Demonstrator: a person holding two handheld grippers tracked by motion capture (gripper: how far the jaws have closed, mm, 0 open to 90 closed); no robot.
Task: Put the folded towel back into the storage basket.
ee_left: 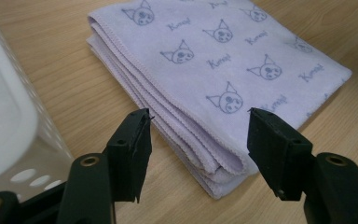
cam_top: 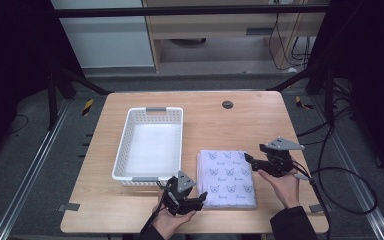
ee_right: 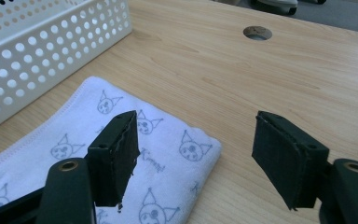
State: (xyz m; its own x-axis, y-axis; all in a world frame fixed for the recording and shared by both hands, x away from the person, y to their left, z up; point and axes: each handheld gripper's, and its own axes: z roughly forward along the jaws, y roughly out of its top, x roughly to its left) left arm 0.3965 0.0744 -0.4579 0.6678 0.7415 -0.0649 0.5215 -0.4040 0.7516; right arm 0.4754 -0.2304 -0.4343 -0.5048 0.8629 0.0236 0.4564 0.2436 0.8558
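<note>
High view shows both claws wide open and empty: left gripper (cam_top: 196,201) faces the folded towel (cam_top: 226,177) corner ahead, right gripper (cam_top: 252,161) beside its opposite edge, probably to lift it together.

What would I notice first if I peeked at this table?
Probably the folded purple towel printed with little cat faces, lying near the front of the wooden table. Just left of it sits an empty white basket full of holes. The left gripper and right gripper flank the towel, both open.

Wooden table (cam_top: 260,125), white basket (cam_top: 150,145), folded towel (cam_top: 226,177)
</note>
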